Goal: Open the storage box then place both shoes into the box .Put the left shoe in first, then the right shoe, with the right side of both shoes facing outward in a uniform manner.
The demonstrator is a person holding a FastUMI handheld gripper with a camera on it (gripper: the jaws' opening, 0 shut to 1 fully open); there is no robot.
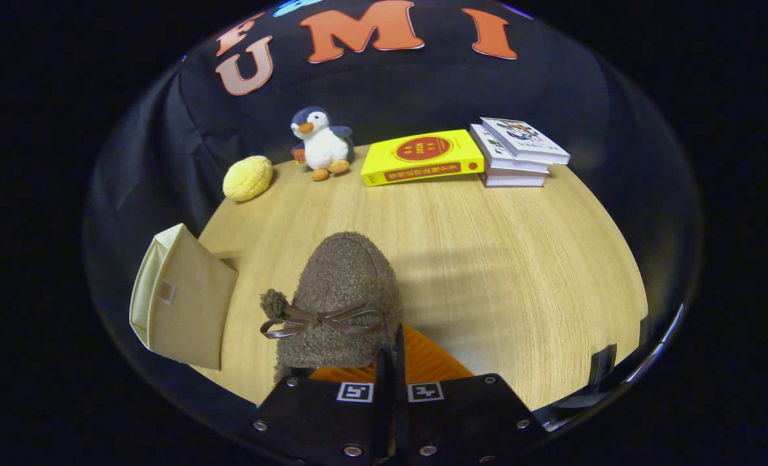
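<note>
A brown fuzzy shoe (345,291) with a thin bow across its top hangs just ahead of my fingers, toe pointing away from me. My gripper (393,346) is shut on the shoe's rear rim, its fingers pressed close together with the rim pinched between them. The shoe's shadow falls on the wooden table (500,278) to its right. The beige fabric storage box (186,301) stands to the left of the shoe at the table's left edge, a small tag on the side turned to me. I cannot tell whether the box is open.
Along the far edge of the table sit a yellow round plush (248,178), a penguin toy (322,142), a yellow book (422,157) and a small stack of white books (516,154). Bare wood stretches to the right of the shoe.
</note>
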